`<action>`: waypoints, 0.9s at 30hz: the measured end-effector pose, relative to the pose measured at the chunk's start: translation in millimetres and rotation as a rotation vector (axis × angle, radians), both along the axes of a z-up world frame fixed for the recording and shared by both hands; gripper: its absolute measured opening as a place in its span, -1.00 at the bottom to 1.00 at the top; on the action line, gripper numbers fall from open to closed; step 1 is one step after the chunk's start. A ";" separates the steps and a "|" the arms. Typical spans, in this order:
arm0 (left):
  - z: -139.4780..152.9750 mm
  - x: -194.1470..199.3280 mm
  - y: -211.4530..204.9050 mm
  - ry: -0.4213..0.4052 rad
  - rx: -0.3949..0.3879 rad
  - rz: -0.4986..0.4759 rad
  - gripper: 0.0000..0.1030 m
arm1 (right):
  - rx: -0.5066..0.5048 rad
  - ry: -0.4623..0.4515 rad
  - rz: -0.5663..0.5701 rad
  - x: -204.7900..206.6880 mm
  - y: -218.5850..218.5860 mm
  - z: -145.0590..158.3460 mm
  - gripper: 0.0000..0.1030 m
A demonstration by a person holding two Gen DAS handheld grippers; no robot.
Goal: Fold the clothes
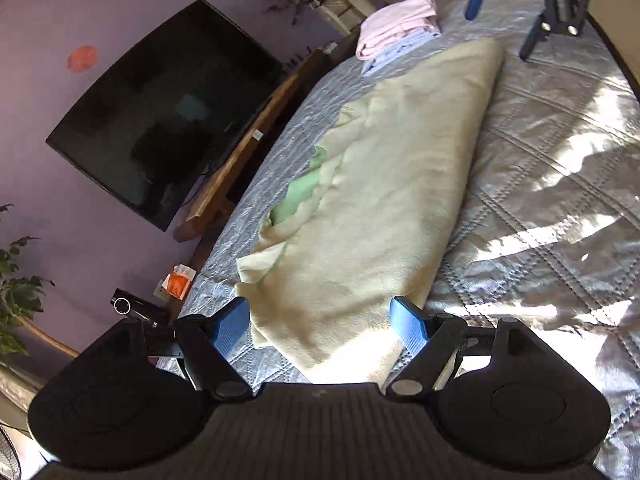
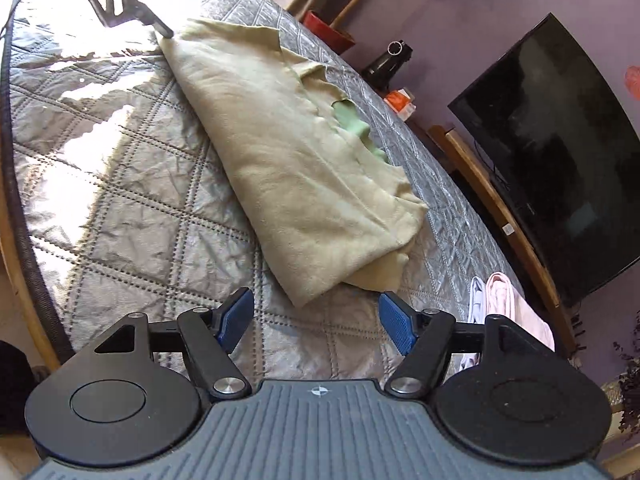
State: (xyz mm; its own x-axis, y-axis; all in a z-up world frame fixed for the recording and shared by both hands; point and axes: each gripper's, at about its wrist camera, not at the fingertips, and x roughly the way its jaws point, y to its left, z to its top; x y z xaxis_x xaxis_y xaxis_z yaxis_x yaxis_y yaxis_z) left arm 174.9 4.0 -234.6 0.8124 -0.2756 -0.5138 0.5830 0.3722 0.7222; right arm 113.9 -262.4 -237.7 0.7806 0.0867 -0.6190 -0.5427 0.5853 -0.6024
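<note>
No legible text, brand, number or sign appears in either view. A small white label (image 1: 258, 134) sits on the wooden TV stand (image 1: 240, 160), and an orange packet (image 1: 179, 282) carries print; both are too small to read.

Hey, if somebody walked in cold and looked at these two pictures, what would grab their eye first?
Probably the long cream cloth, folded over with a green piece peeking from its open edge, lying across the sunlit grey quilted bedspread. An open claw sits at each end of it: the left claw and the right claw, neither gripping anything. After that, the big dark TV on the purple wall, and a small pile of folded pink clothes near the bed's edge.
</note>
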 end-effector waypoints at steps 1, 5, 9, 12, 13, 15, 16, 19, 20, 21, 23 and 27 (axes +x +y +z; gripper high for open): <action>-3.6 0.6 -1.4 -0.007 0.013 -0.002 0.45 | -0.021 -0.019 0.005 5.4 0.5 -1.6 0.45; -10.9 8.5 -5.9 -0.054 0.032 -0.008 0.62 | -0.104 -0.075 0.090 17.3 10.9 -8.3 0.47; -13.5 -6.0 2.5 -0.085 0.058 -0.087 0.59 | -0.180 -0.157 0.159 7.7 17.3 -12.4 0.51; -19.6 -12.7 10.2 -0.109 0.057 -0.107 0.63 | -0.152 -0.145 0.165 -5.7 9.6 -17.4 0.52; -17.6 -6.4 10.1 -0.094 0.041 -0.087 0.69 | -0.136 -0.156 0.157 -8.2 7.6 -17.9 0.53; -12.3 6.2 8.4 -0.055 0.017 -0.056 0.83 | -0.115 -0.160 0.140 -5.3 10.1 -14.3 0.54; -8.2 7.8 8.0 -0.018 0.011 -0.076 0.71 | -0.105 -0.162 0.136 -3.1 12.3 -11.2 0.54; -8.8 1.6 10.5 0.003 0.050 -0.141 0.48 | -0.094 -0.158 0.163 4.1 17.7 -0.7 0.57; -10.9 -1.4 12.2 -0.005 0.068 -0.160 0.49 | -0.095 -0.147 0.166 6.8 17.9 -0.3 0.57; -13.1 -4.3 14.0 -0.013 0.087 -0.179 0.45 | -0.082 -0.135 0.160 9.1 17.1 0.0 0.57; -2.4 8.8 16.3 0.123 0.023 -0.139 0.27 | -0.026 -0.108 0.129 12.9 15.7 2.2 0.57; 9.6 27.8 19.0 0.280 -0.013 -0.110 0.31 | 0.017 -0.103 0.104 8.7 18.0 3.7 0.57</action>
